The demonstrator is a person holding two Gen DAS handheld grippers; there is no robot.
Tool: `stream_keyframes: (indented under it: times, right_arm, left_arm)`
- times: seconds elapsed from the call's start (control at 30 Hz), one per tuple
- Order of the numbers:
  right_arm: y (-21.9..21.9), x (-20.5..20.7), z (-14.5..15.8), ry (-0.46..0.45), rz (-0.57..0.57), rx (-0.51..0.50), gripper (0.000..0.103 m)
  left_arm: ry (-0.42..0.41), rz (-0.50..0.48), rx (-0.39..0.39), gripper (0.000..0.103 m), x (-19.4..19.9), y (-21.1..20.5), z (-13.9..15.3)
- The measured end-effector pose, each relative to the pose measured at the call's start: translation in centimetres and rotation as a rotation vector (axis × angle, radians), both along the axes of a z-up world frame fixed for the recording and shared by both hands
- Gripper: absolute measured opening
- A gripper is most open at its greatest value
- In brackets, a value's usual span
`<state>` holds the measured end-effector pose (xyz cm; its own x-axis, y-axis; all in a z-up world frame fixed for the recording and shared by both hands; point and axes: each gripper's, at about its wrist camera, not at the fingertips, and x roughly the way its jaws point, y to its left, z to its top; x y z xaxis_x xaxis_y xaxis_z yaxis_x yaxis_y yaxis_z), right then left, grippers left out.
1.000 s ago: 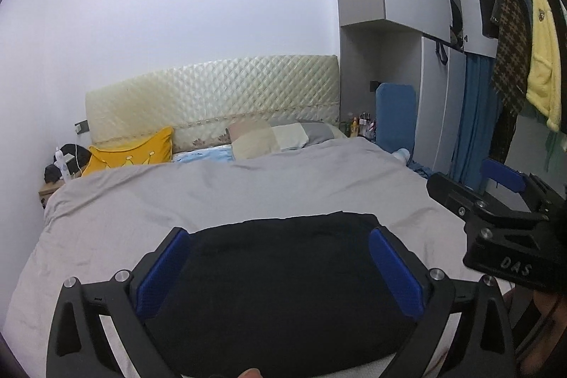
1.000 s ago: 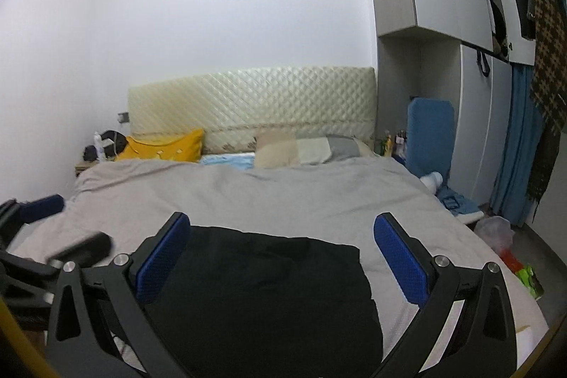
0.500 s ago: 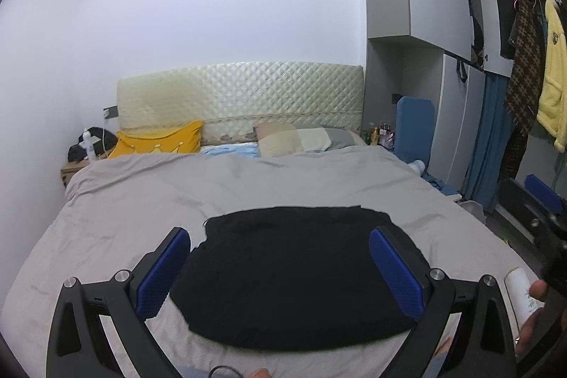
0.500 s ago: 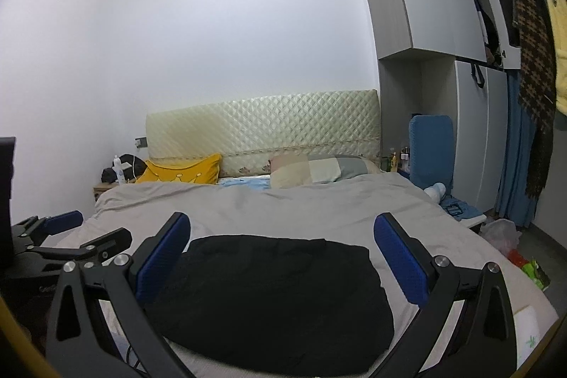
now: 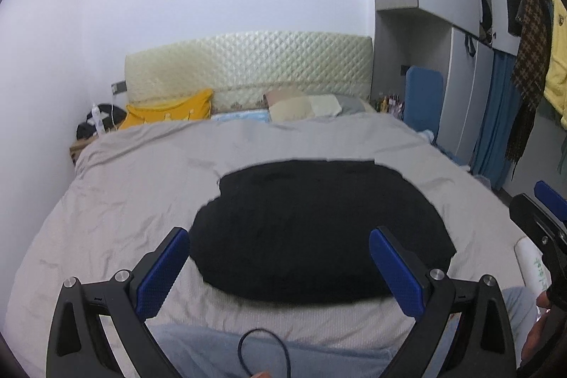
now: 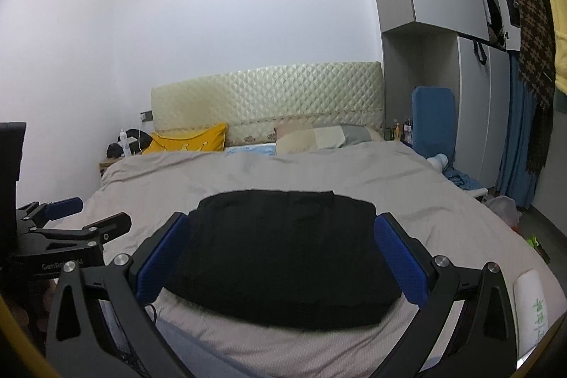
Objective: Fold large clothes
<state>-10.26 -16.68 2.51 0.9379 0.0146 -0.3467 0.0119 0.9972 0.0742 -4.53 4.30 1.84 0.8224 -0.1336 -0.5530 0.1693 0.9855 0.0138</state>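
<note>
Both wrist views are pulling back from the bed (image 5: pixel 117 201) over the last second. The black garment (image 5: pixel 319 229), which was filling the span between the left gripper (image 5: pixel 280 271) jaws, is now showing whole, with grey cover visible on all sides. In the right wrist view the garment (image 6: pixel 283 254) is likewise lying farther off. The right gripper (image 6: pixel 283 261) is sitting lower at the left view's right edge, and a white bottle (image 5: pixel 531 261) is now showing near it.
</note>
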Motion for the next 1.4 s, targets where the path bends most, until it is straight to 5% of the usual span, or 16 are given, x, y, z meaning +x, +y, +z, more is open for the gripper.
stream_keyframes:
  times: [0.27,1.4]
  right_arm:
    - [-0.1,-0.3,-3.5,0.083,-0.007,0.004,0.103]
    - [-0.4,-0.9,-3.9,0.107,-0.028,-0.012,0.103]
  left_arm:
    - [0.059,-0.028,0.05,0.102,-0.2,-0.7,-2.8]
    - [0.067,0.016,0.006,0.102,-1.0,-0.3,-2.2]
